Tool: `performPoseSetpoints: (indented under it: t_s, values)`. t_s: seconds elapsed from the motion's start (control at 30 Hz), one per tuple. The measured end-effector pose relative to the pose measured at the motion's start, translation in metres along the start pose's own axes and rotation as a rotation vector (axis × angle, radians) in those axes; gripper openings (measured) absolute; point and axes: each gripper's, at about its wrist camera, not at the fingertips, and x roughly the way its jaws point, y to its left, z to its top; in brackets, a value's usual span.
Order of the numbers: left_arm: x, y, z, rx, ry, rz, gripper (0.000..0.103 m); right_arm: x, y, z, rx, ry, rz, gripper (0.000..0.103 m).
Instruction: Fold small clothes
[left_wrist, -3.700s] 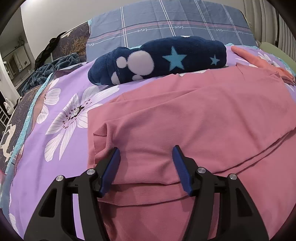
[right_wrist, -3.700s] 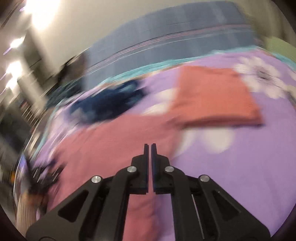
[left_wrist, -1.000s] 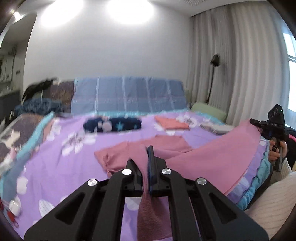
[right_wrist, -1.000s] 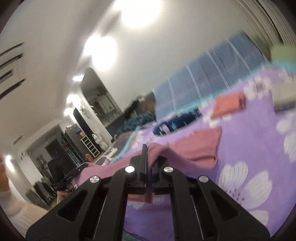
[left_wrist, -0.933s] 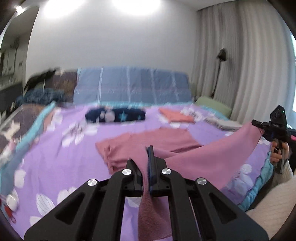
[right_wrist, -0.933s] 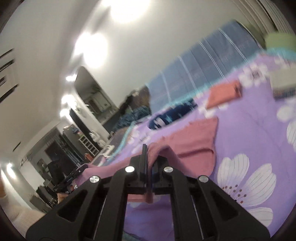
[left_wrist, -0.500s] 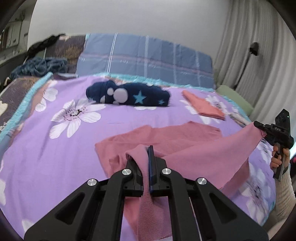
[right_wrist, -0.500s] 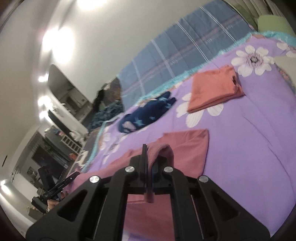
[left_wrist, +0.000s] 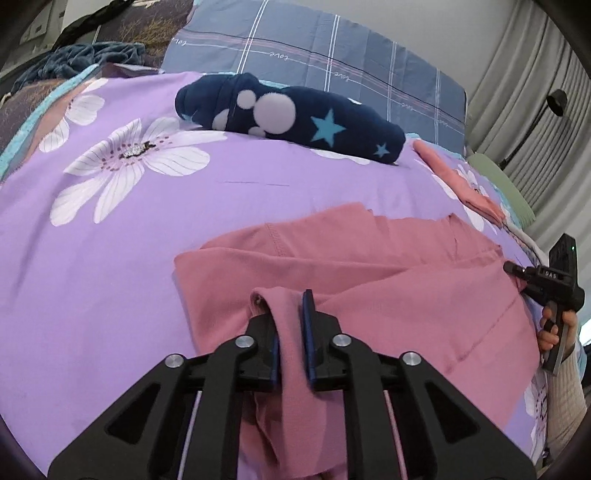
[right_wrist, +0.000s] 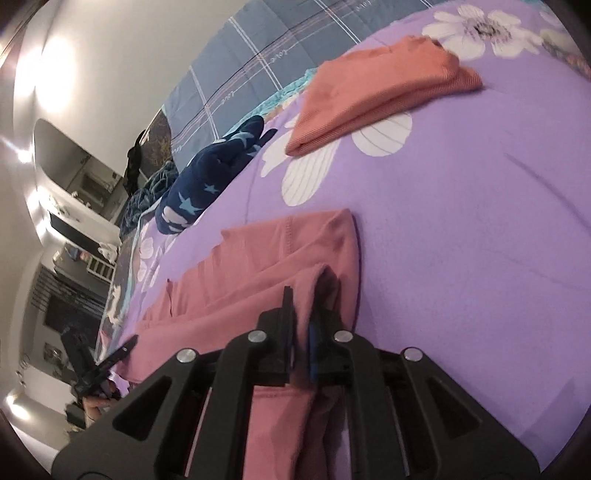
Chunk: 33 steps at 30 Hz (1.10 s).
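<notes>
Pink knit garment (left_wrist: 369, 288) lies folded over on the purple floral bed (left_wrist: 110, 258); both grippers' fingers (left_wrist: 307, 314) have just been easing apart, cloth seemingly still between; release both corners together, edges aligned.

Open purple bed (left_wrist: 110, 280) lies left of the pink garment (left_wrist: 369, 266) and between it and the navy starred roll (left_wrist: 295, 118); the folded orange cloth (right_wrist: 376, 88) blocks the far right side
</notes>
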Motion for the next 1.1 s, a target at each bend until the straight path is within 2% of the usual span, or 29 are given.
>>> performPoseSetpoints:
  t_s: [0.1, 0.27, 0.33, 0.37, 0.4, 0.57, 0.67, 0.7, 0.73, 0.77, 0.8, 0.83, 0.87, 0.9, 0.93, 1.0, 1.1]
  values:
    - [-0.019, -0.006, -0.005, 0.016, -0.019, 0.002, 0.025, -0.014, 0.009, -0.007, -0.044, -0.001, -0.01, 0.01]
    - [-0.032, -0.012, -0.023, 0.051, 0.033, -0.033, 0.025, -0.03, 0.012, -0.015, -0.077, 0.006, -0.026, 0.01]
    - [-0.032, -0.016, -0.028, 0.078, 0.047, -0.037, 0.016, -0.031, 0.009, -0.014, -0.07, 0.006, -0.026, 0.008]
    - [-0.031, -0.017, -0.028, 0.081, 0.053, -0.044, 0.004, -0.031, 0.008, -0.012, -0.063, 0.006, -0.024, 0.005]
    - [-0.03, -0.017, -0.026, 0.074, 0.057, -0.049, 0.003, -0.029, 0.007, -0.01, -0.053, 0.007, -0.017, 0.005]
    - [-0.037, -0.018, 0.001, 0.017, -0.016, -0.104, 0.001, -0.029, 0.018, 0.011, -0.003, -0.022, 0.067, 0.004]
    - [-0.041, -0.017, 0.034, 0.008, -0.096, -0.067, 0.001, -0.027, 0.024, 0.043, 0.049, -0.081, 0.092, 0.004]
    - [-0.038, -0.012, 0.05, -0.003, -0.117, -0.039, 0.001, -0.024, 0.024, 0.056, 0.076, -0.101, 0.081, 0.004]
    - [-0.032, -0.007, 0.065, -0.014, -0.134, 0.019, 0.001, -0.016, 0.022, 0.07, 0.105, -0.106, 0.07, 0.004]
    - [-0.026, -0.002, 0.073, -0.021, -0.144, 0.061, 0.004, -0.008, 0.021, 0.078, 0.12, -0.096, 0.065, 0.006]
    - [-0.016, 0.005, 0.082, -0.034, -0.141, 0.088, 0.013, 0.001, 0.019, 0.085, 0.137, -0.08, 0.043, 0.009]
    - [-0.005, 0.013, 0.088, -0.07, -0.111, 0.085, 0.021, 0.006, 0.019, 0.087, 0.147, -0.074, 0.01, 0.019]
    - [0.002, 0.018, 0.089, -0.106, -0.084, 0.101, 0.042, 0.01, 0.018, 0.086, 0.143, -0.071, -0.036, 0.028]
    - [0.005, 0.021, 0.087, -0.114, -0.073, 0.114, 0.048, 0.011, 0.019, 0.084, 0.12, -0.068, -0.043, 0.031]
    - [0.007, 0.02, 0.084, -0.099, -0.07, 0.113, 0.049, 0.012, 0.021, 0.079, 0.075, -0.062, -0.047, 0.034]
    - [0.01, 0.018, 0.072, -0.038, -0.061, 0.103, 0.058, 0.012, 0.019, 0.071, 0.029, -0.056, -0.076, 0.036]
    - [0.025, 0.022, 0.057, -0.028, 0.017, 0.115, 0.059, 0.018, 0.016, 0.066, -0.002, -0.022, -0.088, 0.036]
